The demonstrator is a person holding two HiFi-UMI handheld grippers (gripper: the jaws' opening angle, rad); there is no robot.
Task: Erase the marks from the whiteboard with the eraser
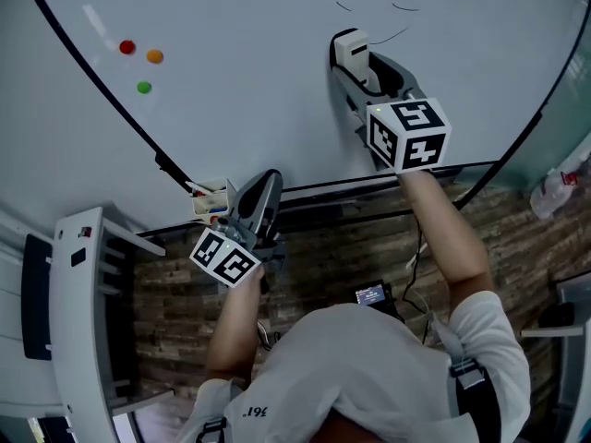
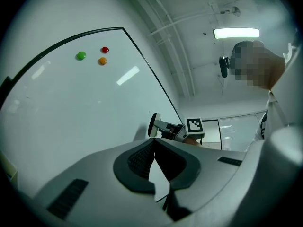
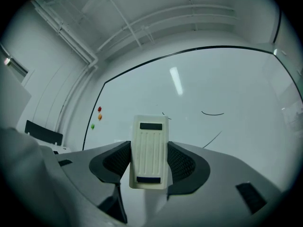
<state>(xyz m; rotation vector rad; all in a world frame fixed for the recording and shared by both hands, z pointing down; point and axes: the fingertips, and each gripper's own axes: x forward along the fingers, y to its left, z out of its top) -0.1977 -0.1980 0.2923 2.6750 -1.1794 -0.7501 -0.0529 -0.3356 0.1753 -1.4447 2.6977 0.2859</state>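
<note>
The whiteboard [image 1: 249, 90] fills the upper head view. Thin black marks remain on it: a short stroke [image 1: 343, 7], a curve [image 1: 406, 8] and a slanted line [image 1: 391, 36]. The right gripper view shows the curve [image 3: 213, 113] and the line [image 3: 213, 138]. My right gripper [image 1: 356, 63] is shut on a white eraser [image 1: 352, 48], held at the board just below those marks; contact is unclear. The eraser [image 3: 149, 141] stands upright between the jaws of the right gripper [image 3: 149, 161]. My left gripper [image 1: 261, 195] hangs by the board's lower edge, shut and empty [image 2: 153, 144].
Red [image 1: 127, 47], orange [image 1: 154, 56] and green [image 1: 143, 87] magnets sit at the board's left. A small marker holder [image 1: 211, 201] hangs beside the left gripper. White furniture [image 1: 78, 312] stands at the left and a bottle [image 1: 554, 189] at the right.
</note>
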